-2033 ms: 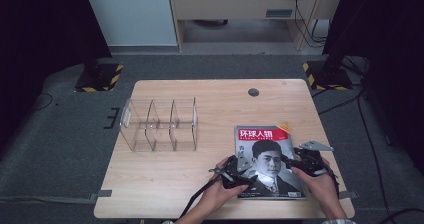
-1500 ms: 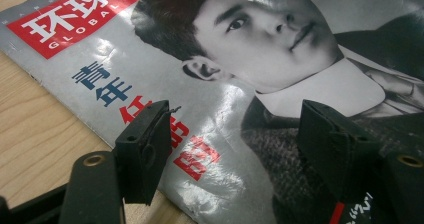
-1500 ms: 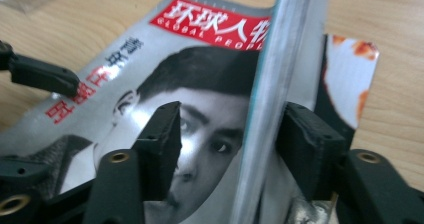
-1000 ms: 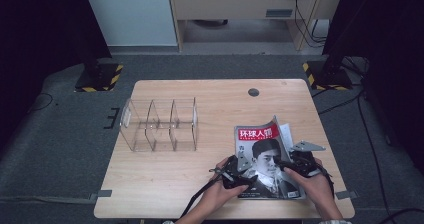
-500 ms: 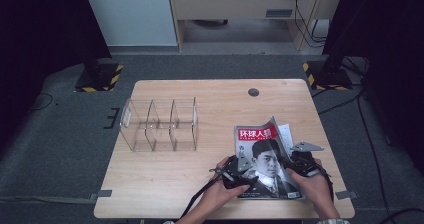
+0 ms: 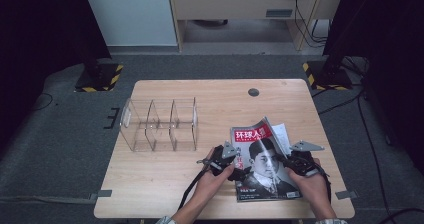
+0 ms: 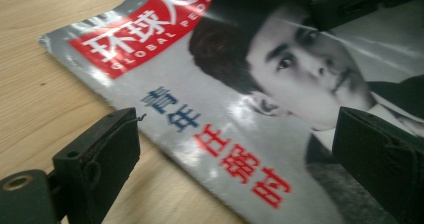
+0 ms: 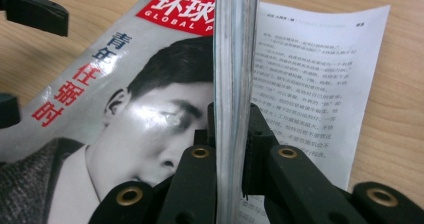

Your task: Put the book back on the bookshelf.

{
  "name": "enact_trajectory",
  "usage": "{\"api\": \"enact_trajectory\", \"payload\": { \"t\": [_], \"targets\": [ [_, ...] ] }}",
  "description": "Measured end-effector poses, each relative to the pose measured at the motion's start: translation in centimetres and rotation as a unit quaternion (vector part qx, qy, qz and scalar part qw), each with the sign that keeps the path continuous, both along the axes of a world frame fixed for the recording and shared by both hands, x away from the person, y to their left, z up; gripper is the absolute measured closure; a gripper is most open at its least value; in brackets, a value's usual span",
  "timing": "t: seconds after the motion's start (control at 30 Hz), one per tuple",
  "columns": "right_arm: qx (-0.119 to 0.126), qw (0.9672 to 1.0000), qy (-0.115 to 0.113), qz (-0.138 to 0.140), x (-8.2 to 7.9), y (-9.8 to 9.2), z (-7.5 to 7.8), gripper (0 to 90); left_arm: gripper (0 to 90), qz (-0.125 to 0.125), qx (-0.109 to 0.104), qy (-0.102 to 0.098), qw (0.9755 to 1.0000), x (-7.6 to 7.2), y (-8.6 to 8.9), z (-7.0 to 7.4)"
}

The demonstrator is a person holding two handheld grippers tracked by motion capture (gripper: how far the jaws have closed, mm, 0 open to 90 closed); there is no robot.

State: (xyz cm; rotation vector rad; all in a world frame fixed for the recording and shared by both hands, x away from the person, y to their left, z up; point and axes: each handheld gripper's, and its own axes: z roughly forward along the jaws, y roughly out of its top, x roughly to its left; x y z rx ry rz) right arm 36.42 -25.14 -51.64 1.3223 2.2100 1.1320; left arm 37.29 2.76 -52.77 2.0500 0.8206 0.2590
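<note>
Glossy pages of the magazine [image 6: 263, 164], lying at the table's [image 6: 165, 184] near right, now rise pinched in the right gripper [image 8: 231, 149], whose jaws have just closed on that edge, while the left gripper [image 7: 235, 149] has just spread wide, releasing the cover, so lifting looks ready.

The glossy grey magazine with a portrait cover [image 7: 210, 114] carries a red title block with white characters 环球人物 above the white Latin line "GLOBAL PEOPLE", partly cut off; down its left side run blue 青年 and red 任弼时. The print on its lifted white inner page [image 8: 305, 79] is too small to read
</note>
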Motion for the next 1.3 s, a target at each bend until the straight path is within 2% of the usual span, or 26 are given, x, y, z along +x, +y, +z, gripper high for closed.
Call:
{"api": "enact_trajectory", "payload": {
  "t": [0.03, 0.1, 0.17, 0.2, 0.27, 0.37, 0.4, 0.47, 0.53, 0.57, 0.63, 0.7, 0.73, 0.77, 0.8, 0.87, 0.97, 1.1, 1.23, 1.3],
  "targets": [
    [0.000, 1.0000, 0.000, 0.000, 0.0, 0.0, 0.0, 86.5, 4.4, 0.000, 0.000, 0.000, 1.0000, 0.0, 0.0, 0.0],
    [0.003, 0.9999, -0.014, 0.005, -0.3, 0.2, 0.5, 87.7, 4.3, 0.012, 0.001, 0.013, 0.9998, 0.3, 0.4, -0.4],
    [0.002, 0.9996, -0.028, 0.009, -0.6, 0.4, 0.9, 87.7, 4.3, 0.011, 0.001, 0.016, 0.9998, 0.4, 0.5, -0.5],
    [0.002, 0.9994, -0.032, 0.012, -0.8, 0.5, 1.2, 87.7, 4.3, 0.010, 0.000, 0.025, 0.9996, 0.6, 0.6, -0.6],
    [0.011, 0.9990, -0.042, 0.013, -1.1, 0.6, 1.6, 87.8, 4.4, 0.009, -0.014, 0.030, 0.9994, 0.8, 0.6, -0.6],
    [0.015, 0.9984, -0.052, 0.019, -1.3, 0.6, 2.0, 87.8, 4.5, 0.004, -0.014, 0.034, 0.9993, 1.0, 0.5, -0.7],
    [0.017, 0.9977, -0.060, 0.027, -1.5, 0.7, 2.4, 87.8, 4.8, -0.008, -0.010, 0.039, 0.9992, 1.2, 0.5, -0.7],
    [0.027, 0.9970, -0.067, 0.026, -1.6, 0.8, 2.6, 87.8, 5.0, -0.015, -0.001, 0.041, 0.9990, 1.4, 0.4, -0.7],
    [0.031, 0.9965, -0.073, 0.028, -1.7, 0.8, 2.7, 87.8, 5.1, -0.013, 0.000, 0.042, 0.9990, 1.4, 0.4, -0.7],
    [0.039, 0.9955, -0.080, 0.033, -1.9, 0.9, 3.1, 87.9, 5.4, -0.009, 0.003, 0.054, 0.9985, 1.6, 0.4, -0.8],
    [0.048, 0.9946, -0.086, 0.034, -2.0, 0.8, 3.3, 87.9, 4.9, -0.007, 0.002, 0.058, 0.9983, 1.7, 0.3, -0.8],
    [0.060, 0.9936, -0.090, 0.033, -2.1, 0.7, 3.5, 87.9, 4.8, -0.008, -0.018, 0.069, 0.9974, 1.9, 0.1, -0.9],
    [0.064, 0.9931, -0.092, 0.034, -2.1, 0.6, 3.6, 87.9, 4.8, -0.015, -0.020, 0.072, 0.9971, 2.0, -0.1, -0.9],
    [0.064, 0.9931, -0.092, 0.034, -2.1, 0.6, 3.6, 87.9, 4.9, -0.015, -0.020, 0.072, 0.9971, 2.0, -0.1, -0.9],
    [0.076, 0.9924, -0.091, 0.034, -2.0, 0.4, 3.6, 87.9, 6.0, -0.022, -0.011, 0.067, 0.9975, 2.2, -0.5, -0.9],
    [0.079, 0.9925, -0.088, 0.033, -1.8, 0.4, 3.5, 87.8, 6.2, -0.027, -0.011, 0.066, 0.9974, 2.3, -0.7, -0.9],
    [0.075, 0.9934, -0.082, 0.031, -1.7, 0.5, 3.1, 87.8, 10.7, -0.021, -0.008, 0.062, 0.9978, 2.3, -0.7, -0.8],
    [0.069, 0.9949, -0.063, 0.039, -1.1, 0.7, 2.3, 87.7, 17.1, -0.007, -0.014, 0.063, 0.9979, 2.3, -0.3, -0.8],
    [0.055, 0.9967, -0.037, 0.048, -0.9, 1.2, 1.4, 87.7, 24.6, -0.003, -0.007, 0.061, 0.9981, 2.4, 0.0, -0.7],
    [0.058, 0.9968, -0.029, 0.046, -0.8, 1.3, 1.1, 87.2, 26.9, 0.000, -0.006, 0.060, 0.9982, 2.4, 0.2, -0.7]
  ]
}}
